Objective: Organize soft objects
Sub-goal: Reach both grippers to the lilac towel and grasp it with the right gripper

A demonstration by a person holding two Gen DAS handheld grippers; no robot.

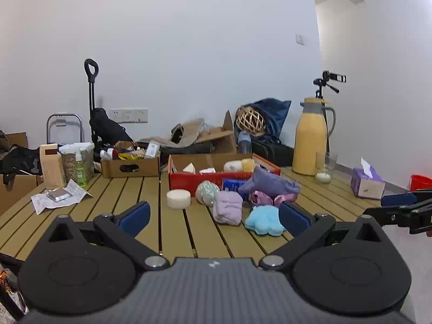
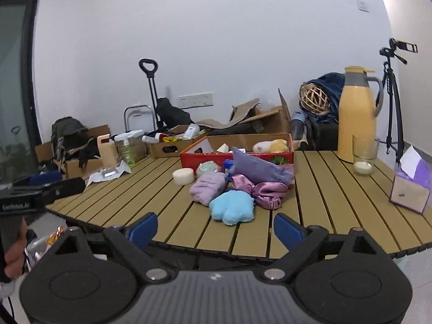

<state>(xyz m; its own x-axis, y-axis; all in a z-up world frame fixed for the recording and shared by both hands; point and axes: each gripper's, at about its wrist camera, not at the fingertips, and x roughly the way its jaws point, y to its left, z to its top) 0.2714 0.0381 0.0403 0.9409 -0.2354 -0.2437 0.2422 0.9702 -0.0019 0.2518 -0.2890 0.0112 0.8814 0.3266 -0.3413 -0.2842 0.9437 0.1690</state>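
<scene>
A pile of soft objects lies mid-table in front of a red box [image 1: 189,181] [image 2: 189,159]: a light blue plush paw [image 1: 264,220] [image 2: 232,210], a lilac folded cloth [image 1: 228,210] [image 2: 208,187], a purple pouch [image 1: 270,183] [image 2: 256,168], a pink satin scrunchie [image 1: 259,197] [image 2: 267,190], a white round sponge [image 1: 178,198] [image 2: 183,176] and a pale green ball [image 1: 207,192] [image 2: 207,168]. The box holds cream and yellow soft pieces [image 1: 239,165] [image 2: 270,145]. My left gripper [image 1: 214,216] is open and empty, short of the pile. My right gripper [image 2: 214,228] is open and empty at the table's near edge.
A wooden slat table [image 1: 135,189] [image 2: 324,189] carries a yellow thermos [image 1: 310,137] [image 2: 356,113], a glass with a candle [image 2: 363,159], a purple tissue box [image 1: 367,183] [image 2: 410,186], a cardboard box of bottles [image 1: 129,164], a green bottle [image 1: 79,168] and papers [image 1: 56,197].
</scene>
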